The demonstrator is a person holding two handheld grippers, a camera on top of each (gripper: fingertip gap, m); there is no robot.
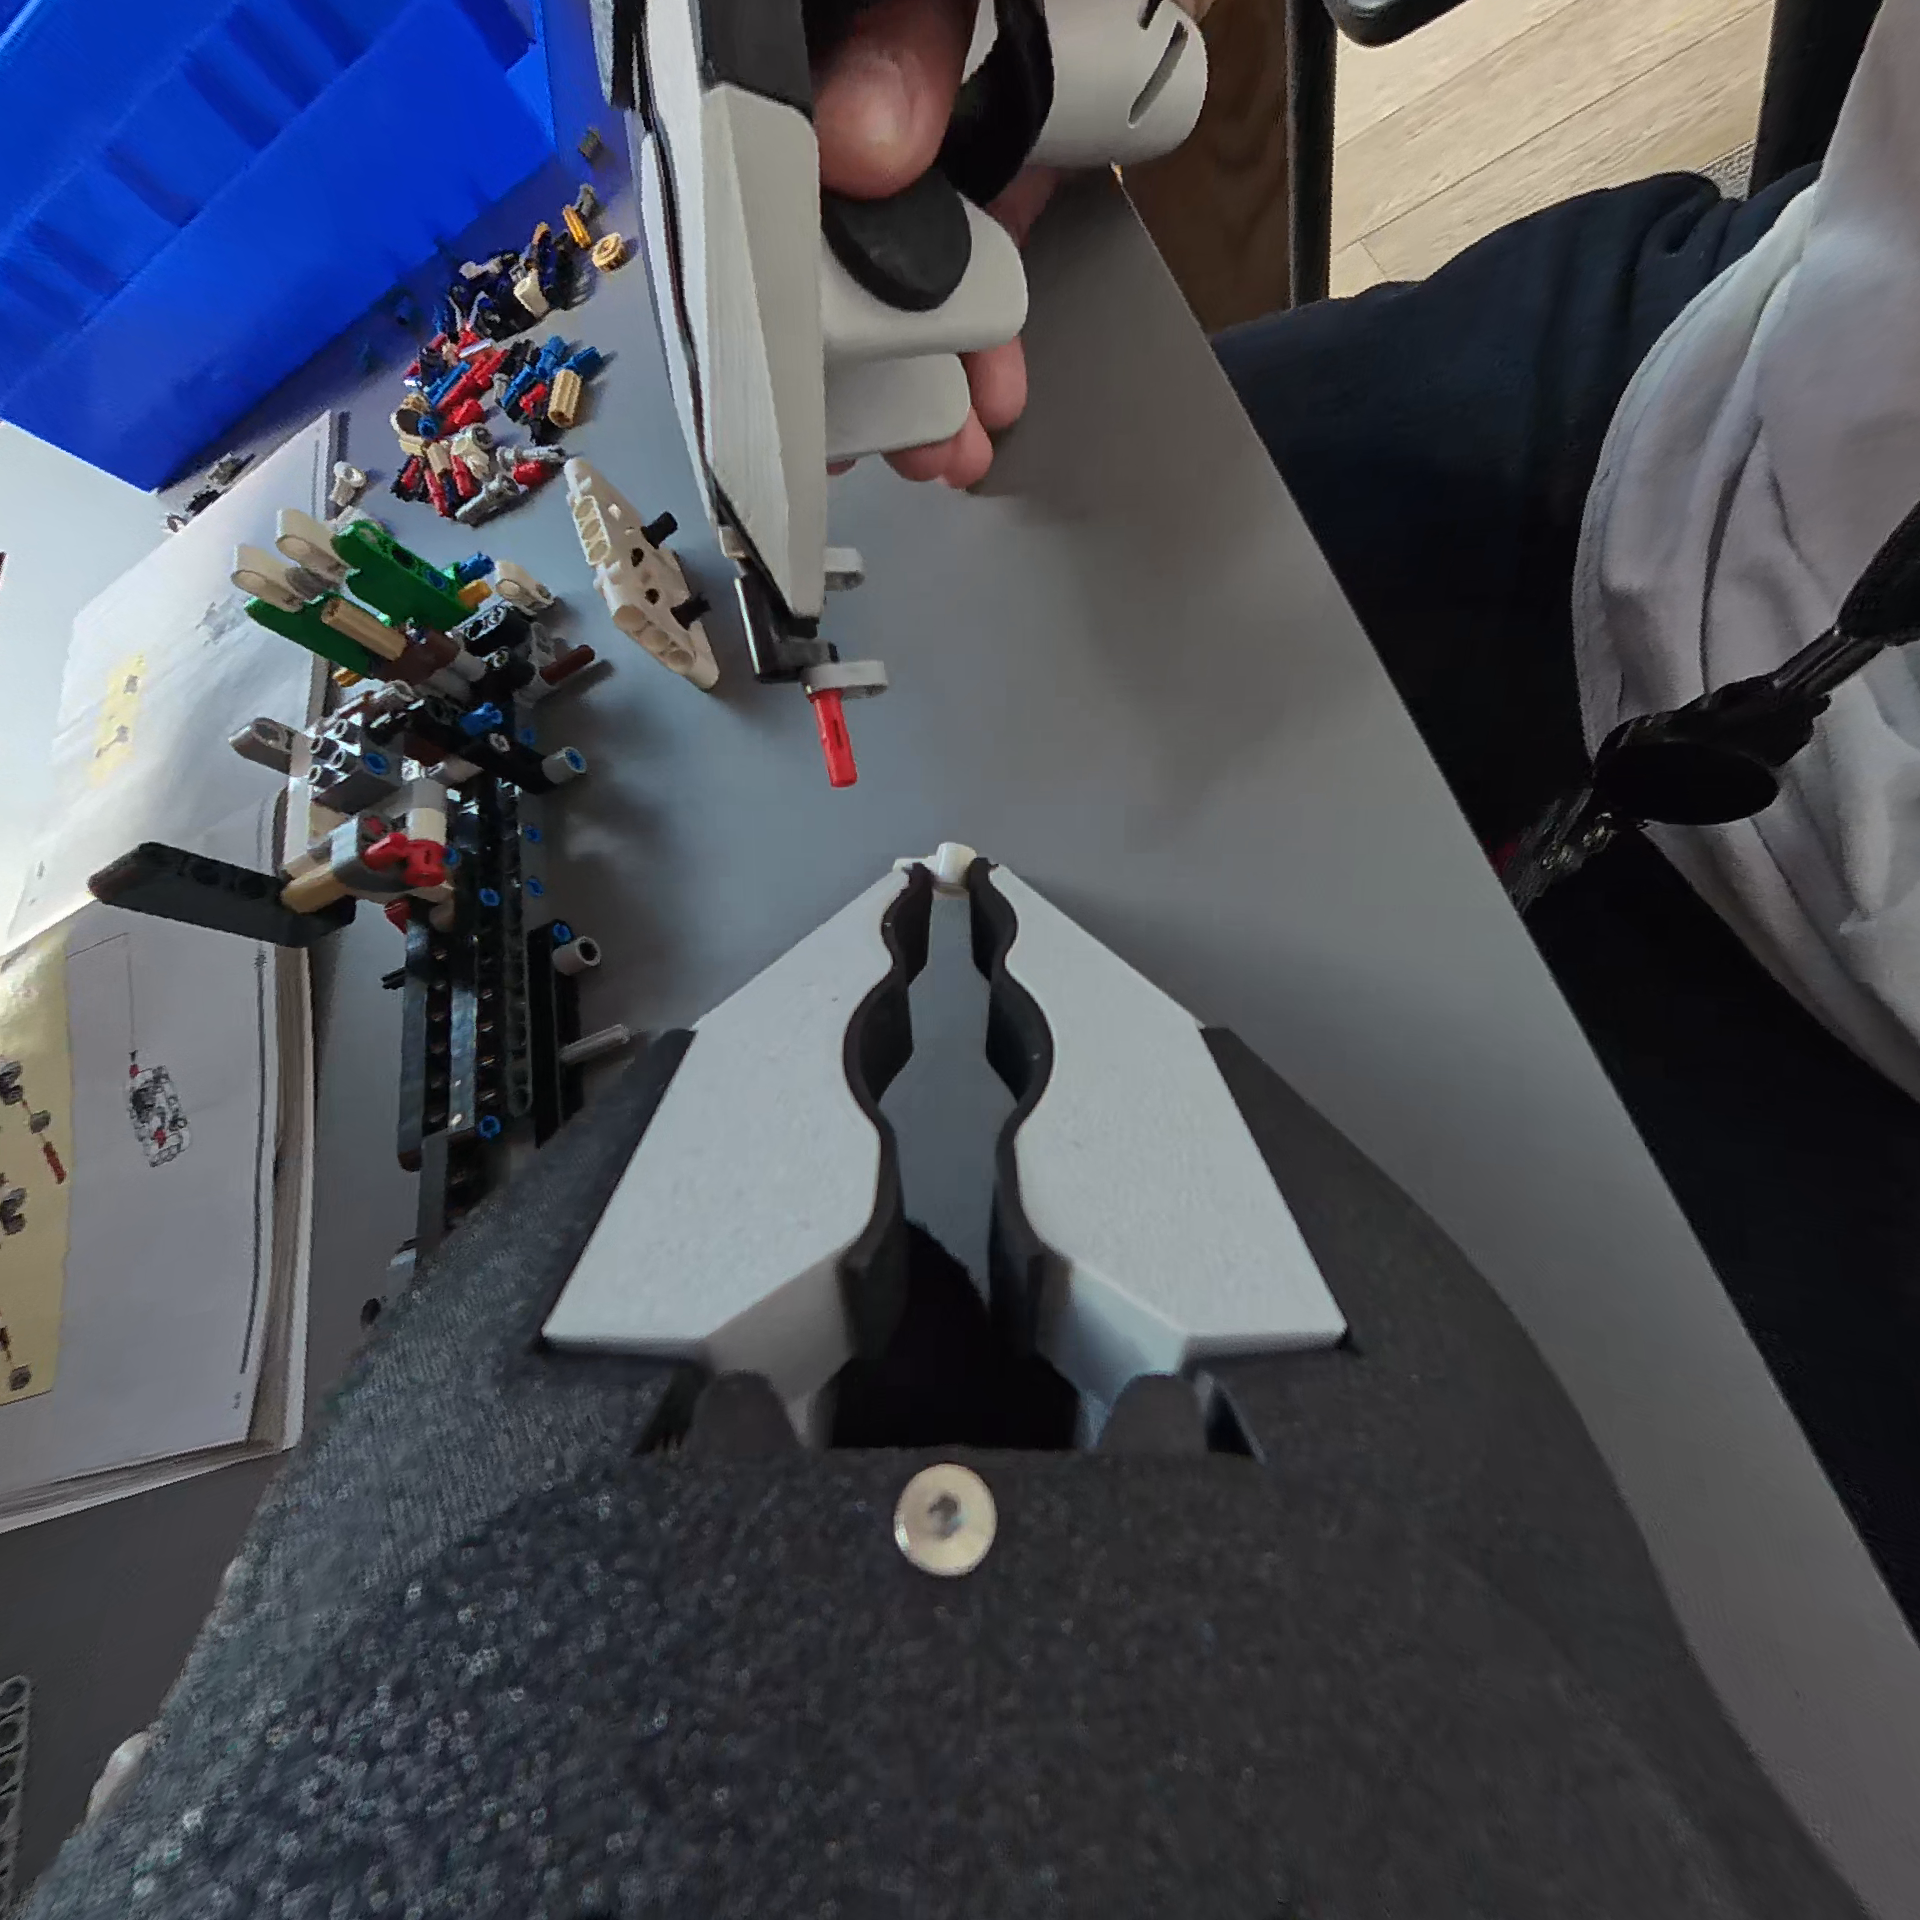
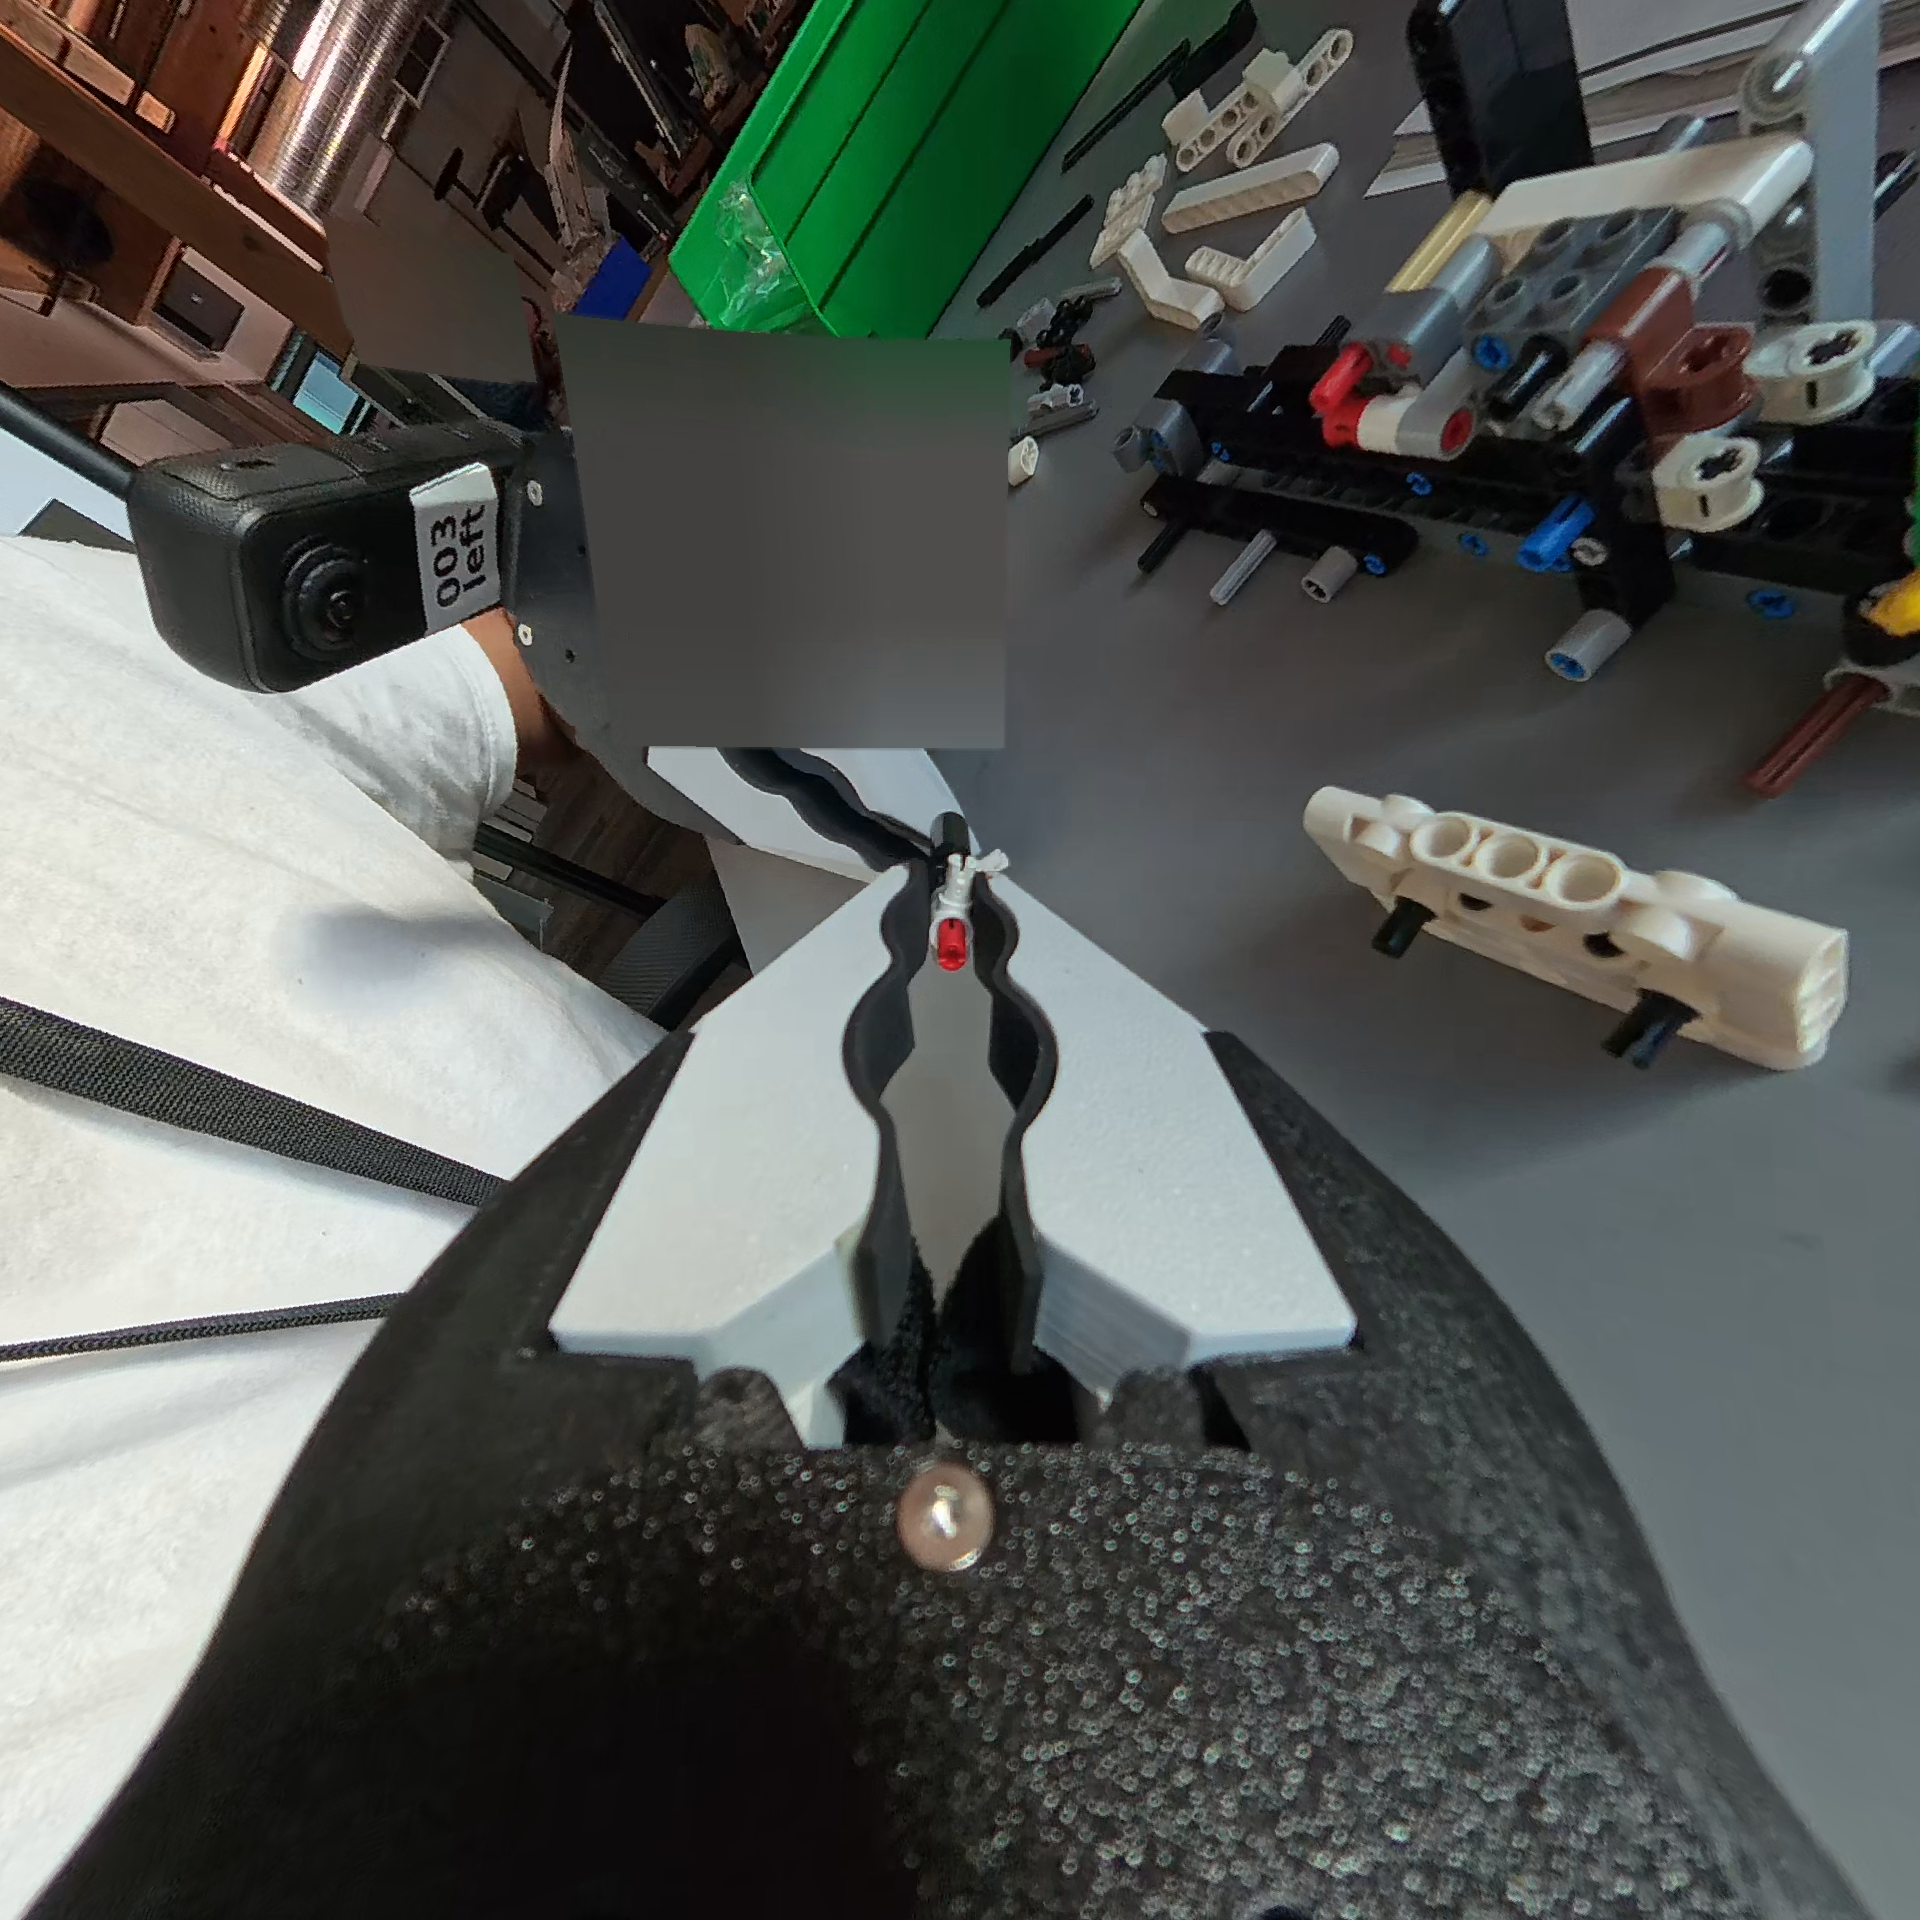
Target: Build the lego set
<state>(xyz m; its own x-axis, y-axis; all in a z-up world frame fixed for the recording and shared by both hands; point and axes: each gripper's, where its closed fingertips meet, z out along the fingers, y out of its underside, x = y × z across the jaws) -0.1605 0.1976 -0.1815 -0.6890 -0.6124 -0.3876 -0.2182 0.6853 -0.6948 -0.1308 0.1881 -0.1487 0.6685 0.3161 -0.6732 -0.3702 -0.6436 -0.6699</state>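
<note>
In the left wrist view my left gripper is shut on a small white bush-like piece, held just above the grey table. My right gripper comes in from the top of that view, shut on a small light grey link with a red pin that points toward the white piece, a short gap away. In the right wrist view my right gripper pinches the same grey link, its red pin facing the camera. The left gripper sits just beyond it.
A half-built black beam model, a white panel piece, a pile of small pins and an open booklet lie on the table. A blue bin and a green bin stand behind. The table edge is near a person's lap. Tip to tip, the grippers are about 5 cm apart.
</note>
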